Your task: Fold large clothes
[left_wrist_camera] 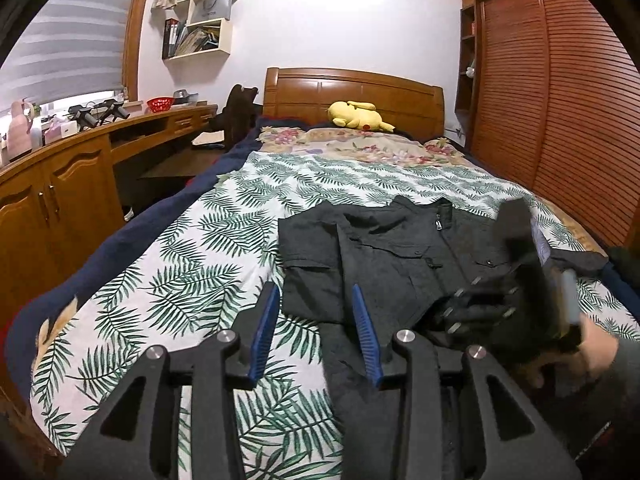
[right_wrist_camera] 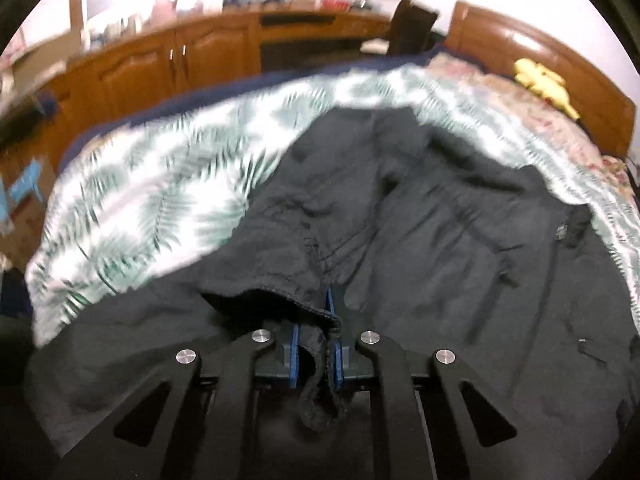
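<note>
A dark jacket [left_wrist_camera: 384, 264] lies spread on the bed [left_wrist_camera: 132, 288], toward the foot and the wardrobe-side edge, its zip and collar pointing at the headboard [left_wrist_camera: 352, 88]. One sleeve is folded across the chest already, by the look of it.

The right gripper [right_wrist_camera: 316, 344] has its jaws pinched tight on a bunched ribbed edge of the jacket, a cuff or hem; the blur in that view makes it hard to say which. The left gripper [left_wrist_camera: 316, 312] hangs over the jacket's near side with its blue fingers [left_wrist_camera: 266, 336] partly apart and nothing between them, one finger over the leaf-print sheet [left_wrist_camera: 180, 264], the other over black cloth.

To do this fold well, I'd carry the pinched edge across low and smooth, so the cloth doesn't drag the rest off line, and have the free gripper take or pin the near edge to keep the fold straight. The ribbing is thick, so the grip ought to hold.

The sheet gives way to a floral blanket [left_wrist_camera: 360, 144] near the headboard, where a yellow plush toy [left_wrist_camera: 356, 116] sits. A wooden desk and cupboards [left_wrist_camera: 60, 200] line one side, a slatted wardrobe [left_wrist_camera: 560, 100] the other, with white wall shelves [left_wrist_camera: 200, 20] above the desk.
</note>
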The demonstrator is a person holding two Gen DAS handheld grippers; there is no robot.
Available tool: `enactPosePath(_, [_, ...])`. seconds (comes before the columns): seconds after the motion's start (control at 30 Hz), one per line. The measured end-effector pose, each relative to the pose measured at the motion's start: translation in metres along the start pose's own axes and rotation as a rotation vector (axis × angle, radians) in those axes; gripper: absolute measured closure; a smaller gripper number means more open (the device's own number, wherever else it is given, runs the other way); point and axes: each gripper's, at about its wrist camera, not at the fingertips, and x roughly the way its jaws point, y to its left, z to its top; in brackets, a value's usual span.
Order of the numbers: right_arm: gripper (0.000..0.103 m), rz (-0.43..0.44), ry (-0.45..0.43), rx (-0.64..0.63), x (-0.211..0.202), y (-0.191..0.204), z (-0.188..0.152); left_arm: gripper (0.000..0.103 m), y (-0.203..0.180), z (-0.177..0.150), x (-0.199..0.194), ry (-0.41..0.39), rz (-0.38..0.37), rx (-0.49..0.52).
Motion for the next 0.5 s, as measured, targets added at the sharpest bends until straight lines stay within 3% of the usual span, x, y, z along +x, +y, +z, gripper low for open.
enactPosePath(0.23, [0.096, -0.039, -0.135, 0.052, -0.083, -0.033, -0.007, 0.066, -0.018, 0.003, 0.007, 0.005, -0.030, 0.020])
enactPosePath(0.5, [0.096, -0.039, -0.218, 0.182, -0.160, -0.056, -0.056, 0.065, -0.046, 0.007, 0.012, 0.001, -0.085, 0.051])
